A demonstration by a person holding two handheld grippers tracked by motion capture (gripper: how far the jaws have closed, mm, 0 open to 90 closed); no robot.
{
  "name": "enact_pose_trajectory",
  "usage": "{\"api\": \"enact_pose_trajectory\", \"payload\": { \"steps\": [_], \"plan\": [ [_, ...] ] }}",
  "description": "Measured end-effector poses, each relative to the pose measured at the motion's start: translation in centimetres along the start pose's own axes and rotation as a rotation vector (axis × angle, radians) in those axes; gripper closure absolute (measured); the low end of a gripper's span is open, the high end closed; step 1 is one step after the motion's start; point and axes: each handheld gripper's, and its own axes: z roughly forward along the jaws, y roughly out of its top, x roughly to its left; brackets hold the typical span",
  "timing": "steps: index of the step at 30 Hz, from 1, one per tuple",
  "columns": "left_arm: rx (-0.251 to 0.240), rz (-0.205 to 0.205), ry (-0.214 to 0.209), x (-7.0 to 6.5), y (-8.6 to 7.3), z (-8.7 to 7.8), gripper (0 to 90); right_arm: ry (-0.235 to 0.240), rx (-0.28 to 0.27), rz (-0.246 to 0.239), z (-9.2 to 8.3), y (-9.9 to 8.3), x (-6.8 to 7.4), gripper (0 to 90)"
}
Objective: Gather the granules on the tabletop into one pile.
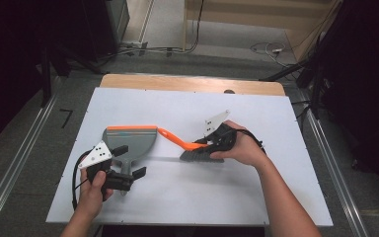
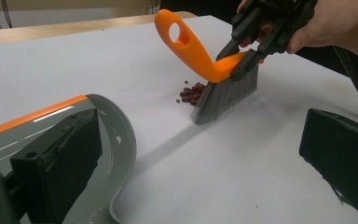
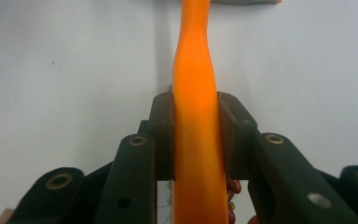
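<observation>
A hand brush with an orange handle (image 1: 177, 139) and grey bristles (image 1: 202, 155) stands on the white table (image 1: 187, 197). My right gripper (image 1: 213, 143) is shut on the handle (image 3: 196, 140), just above the bristles (image 2: 223, 95). A small heap of dark red beans (image 2: 192, 93) lies against the bristles on the side facing the dustpan. The grey dustpan (image 1: 128, 139) with an orange edge lies to the left, its handle pointing toward the person. My left gripper (image 1: 130, 162) is open, one jaw on each side of the dustpan's handle; its fingers (image 2: 60, 170) do not press on it.
The white board rests on a wooden tabletop (image 1: 187, 83) that shows at the far edge. Black stands and cables (image 1: 271, 49) lie on the floor beyond and to the right. A metal rail (image 1: 15, 163) runs along the left side.
</observation>
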Motion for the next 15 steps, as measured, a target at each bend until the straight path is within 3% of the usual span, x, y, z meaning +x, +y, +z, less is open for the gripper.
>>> {"api": "enact_pose_trajectory", "payload": {
  "steps": [8, 15],
  "plan": [
    [-0.002, 0.0, 0.001, 0.1, 0.0, 0.0, 0.0, 0.0, -0.003, 0.013, -0.1, 0.1, 0.1, 68.8],
    [-0.003, -0.003, 0.003, 0.1, 0.0, -0.1, 0.0, 0.006, -0.04, 0.041, -1.0, 0.1, 0.3, 68.9]
  ]
}}
